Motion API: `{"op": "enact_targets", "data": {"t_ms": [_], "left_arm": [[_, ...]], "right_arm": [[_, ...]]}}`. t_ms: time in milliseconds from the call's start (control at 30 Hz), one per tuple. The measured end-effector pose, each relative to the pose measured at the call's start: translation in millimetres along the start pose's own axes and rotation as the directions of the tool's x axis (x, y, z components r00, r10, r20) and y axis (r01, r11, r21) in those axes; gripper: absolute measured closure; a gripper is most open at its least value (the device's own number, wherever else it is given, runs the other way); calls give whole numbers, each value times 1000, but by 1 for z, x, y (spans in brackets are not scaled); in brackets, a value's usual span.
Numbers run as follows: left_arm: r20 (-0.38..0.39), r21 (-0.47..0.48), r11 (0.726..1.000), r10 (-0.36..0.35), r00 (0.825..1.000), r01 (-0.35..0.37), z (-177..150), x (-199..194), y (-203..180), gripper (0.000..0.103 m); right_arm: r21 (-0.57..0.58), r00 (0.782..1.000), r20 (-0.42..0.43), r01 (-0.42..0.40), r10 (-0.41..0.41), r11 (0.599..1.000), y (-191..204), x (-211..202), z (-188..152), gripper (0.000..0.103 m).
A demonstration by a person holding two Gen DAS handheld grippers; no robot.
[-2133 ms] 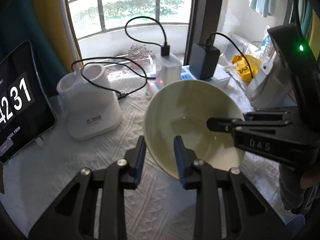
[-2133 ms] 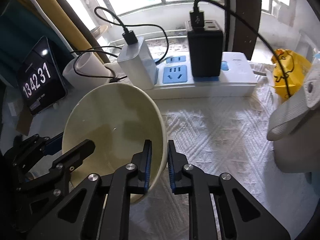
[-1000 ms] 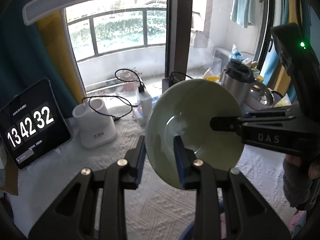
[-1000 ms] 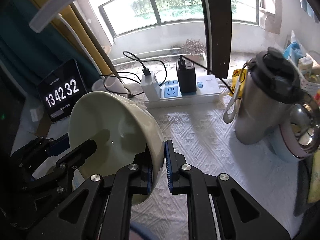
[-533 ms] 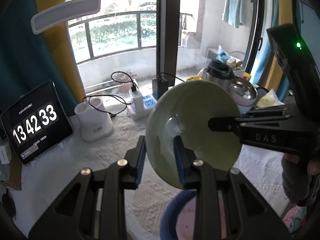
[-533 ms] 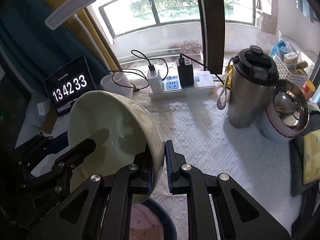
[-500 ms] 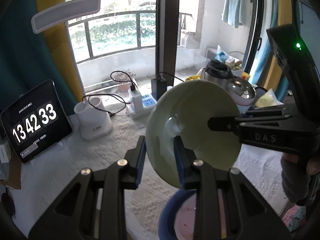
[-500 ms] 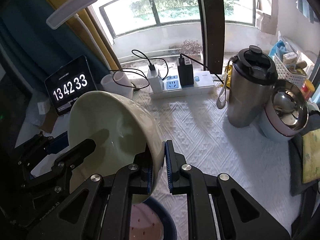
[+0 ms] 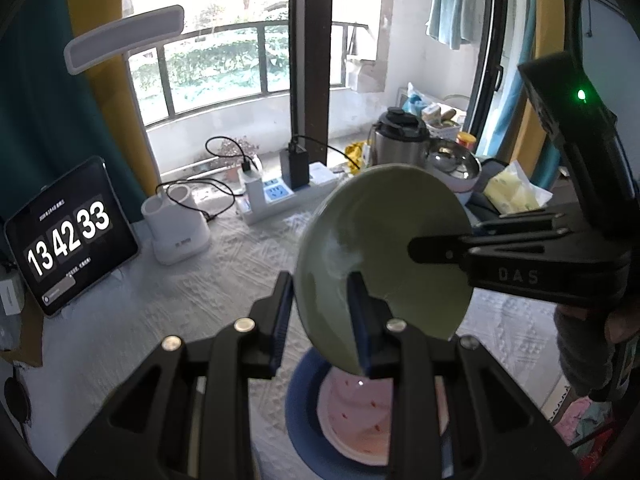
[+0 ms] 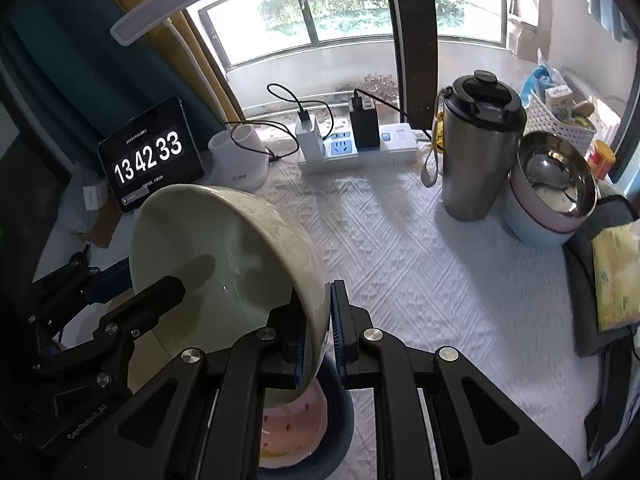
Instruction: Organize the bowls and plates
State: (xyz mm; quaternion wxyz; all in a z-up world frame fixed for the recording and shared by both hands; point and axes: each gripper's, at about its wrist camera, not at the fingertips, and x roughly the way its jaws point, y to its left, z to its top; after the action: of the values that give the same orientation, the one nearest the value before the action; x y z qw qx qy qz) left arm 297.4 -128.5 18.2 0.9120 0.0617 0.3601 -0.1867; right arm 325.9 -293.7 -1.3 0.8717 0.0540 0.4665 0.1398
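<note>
Bowl above plate stack; flask right; clock tablet left, perhaps leaning.

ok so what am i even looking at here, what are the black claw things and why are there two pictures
No robot here: a person holds a two-finger tool in each hand, each with a camera looking along its fingers. One picture comes from the left tool, the other from the right tool. Both tools are shut on opposite rims of one pale green bowl, tilted in the air. Below it, on the white tablecloth, a pink bowl sits on a blue plate. Further back stand a clock tablet, a power strip, a steel flask and stacked steel-lined bowls.
</note>
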Motion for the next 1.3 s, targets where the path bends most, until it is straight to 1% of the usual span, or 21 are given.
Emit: {"op": "enact_targets", "data": {"t_ms": [267,467,600,867,1100,1300], "left_arm": [[-6,11,1000,-5,1000,5,-12,-12,-9,74],[-45,14,1000,-15,999,15,-22,-13,-11,74],[-53,21,1000,-8,999,10,-31,-14,-13,74],[-78,24,999,-25,997,27,-48,-15,-16,74],[-110,25,999,-35,993,38,-63,-10,-18,74],[-148,30,999,-34,988,39,-73,-2,-20,74]], "right_arm": [[8,1000,-5,-13,13,1000,0,-7,-21,90],[11,999,-26,-21,21,1000,2,-7,-39,90],[15,999,-46,-28,29,999,4,-6,-51,90],[21,994,-99,-36,38,999,8,0,-70,89],[20,990,-134,-26,29,999,12,4,-84,89],[11,986,-165,-13,15,1000,13,10,-89,89]]}}
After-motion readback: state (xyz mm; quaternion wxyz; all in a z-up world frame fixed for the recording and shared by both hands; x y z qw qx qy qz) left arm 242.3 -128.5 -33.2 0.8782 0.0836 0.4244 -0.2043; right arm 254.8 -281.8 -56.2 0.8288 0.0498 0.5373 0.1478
